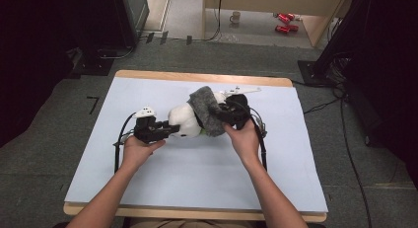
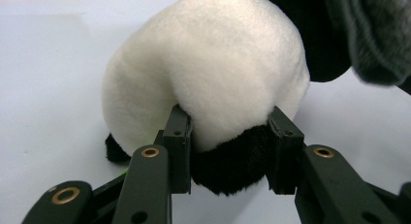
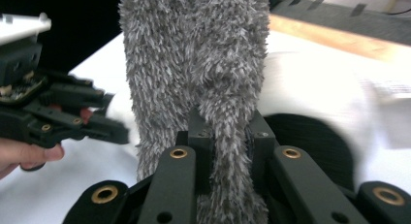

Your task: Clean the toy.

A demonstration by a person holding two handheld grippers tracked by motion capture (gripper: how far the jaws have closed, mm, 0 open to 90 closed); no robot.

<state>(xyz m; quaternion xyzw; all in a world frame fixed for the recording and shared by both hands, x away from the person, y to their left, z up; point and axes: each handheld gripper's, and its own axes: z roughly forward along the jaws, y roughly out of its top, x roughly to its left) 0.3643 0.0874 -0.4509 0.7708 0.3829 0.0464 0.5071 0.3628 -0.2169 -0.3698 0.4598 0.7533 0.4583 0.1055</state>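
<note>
High view: one plush panda (image 1: 183,120), one grey cloth (image 1: 206,108), two tongs.

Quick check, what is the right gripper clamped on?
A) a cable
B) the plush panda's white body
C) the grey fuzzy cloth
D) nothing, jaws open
C: in the right gripper view the right gripper has its jaws pinched together on a fold of the grey fuzzy cloth, while the left gripper grips the plush panda by its white and black end.
</note>
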